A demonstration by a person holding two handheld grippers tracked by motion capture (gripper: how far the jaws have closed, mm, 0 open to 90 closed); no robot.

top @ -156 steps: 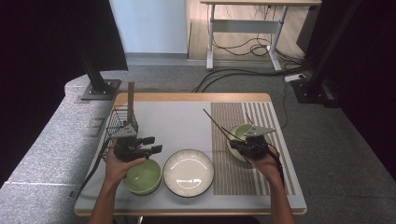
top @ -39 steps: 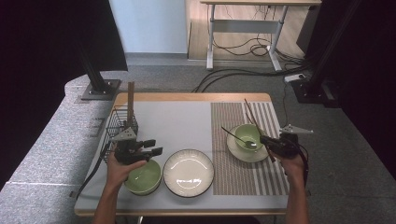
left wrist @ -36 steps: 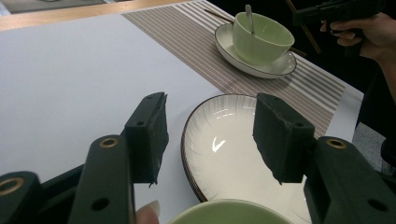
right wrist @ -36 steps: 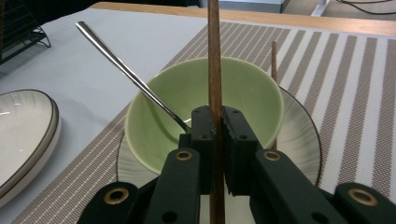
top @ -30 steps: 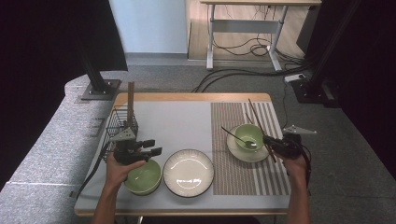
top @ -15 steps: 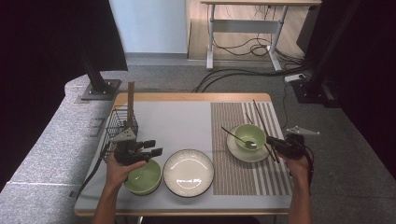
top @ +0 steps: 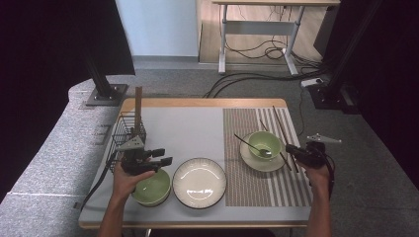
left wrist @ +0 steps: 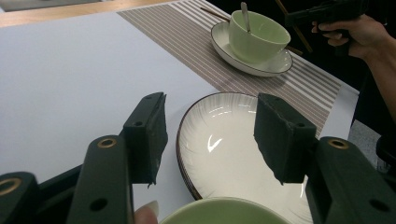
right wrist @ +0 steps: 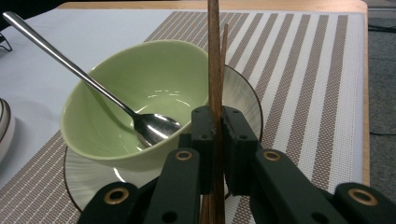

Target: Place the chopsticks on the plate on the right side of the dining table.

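Jaws of right gripper clamped tight on a pair of brown chopsticks, sticks running up between the pads and out past the jaw tips. Second stick tip peeks out just behind the first. In high view the right gripper sits at the right edge of the striped placemat, chopsticks angling away toward the far side of the table, lying just right of the saucer.

Green bowl sits on the white saucer, metal spoon resting inside with handle leaning out over the rim to the far left. Chopsticks just beside the bowl, touching it or not, cannot tell.

Left gripper jaws wide apart, nothing between the pads. It hangs over a second green bowl near the table's front edge, with the white plate just beyond. High view: left gripper above the second green bowl, white plate just beside it, wire basket near behind the left hand. Grey tabletop, wooden rim at far edge.

Person's right hand holding the other gripper seen far off in left gripper view.
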